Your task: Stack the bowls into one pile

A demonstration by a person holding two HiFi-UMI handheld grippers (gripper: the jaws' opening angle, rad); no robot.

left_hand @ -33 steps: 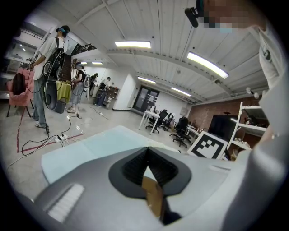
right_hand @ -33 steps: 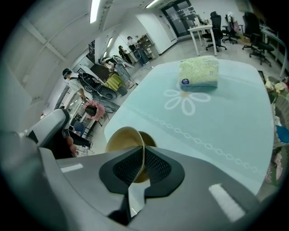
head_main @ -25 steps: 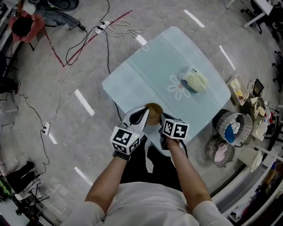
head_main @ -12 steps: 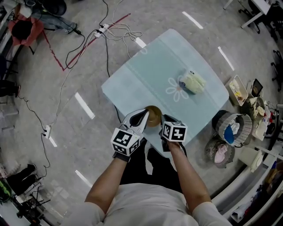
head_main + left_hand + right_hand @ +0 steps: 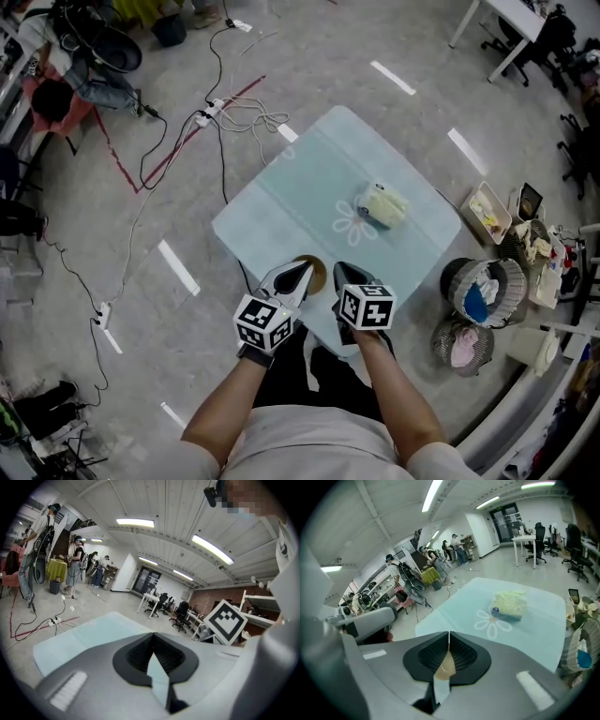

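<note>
Brown round bowl (image 5: pixel 315 272) sits at the near edge of the light-blue tabletop (image 5: pixel 309 178), between both grippers. Left gripper (image 5: pixel 302 272) overlaps it and looks nearer, jaws closed, empty. Right gripper (image 5: pixel 339 272) jaws tip-to-tip, bowl just beyond. No second bowl visible

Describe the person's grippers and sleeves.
Both the left gripper and right gripper have pale grey shells with black ribbed jaw pads; each carries a white cube bearing black square markers. The person wears a short-sleeved light grey shirt.
</note>
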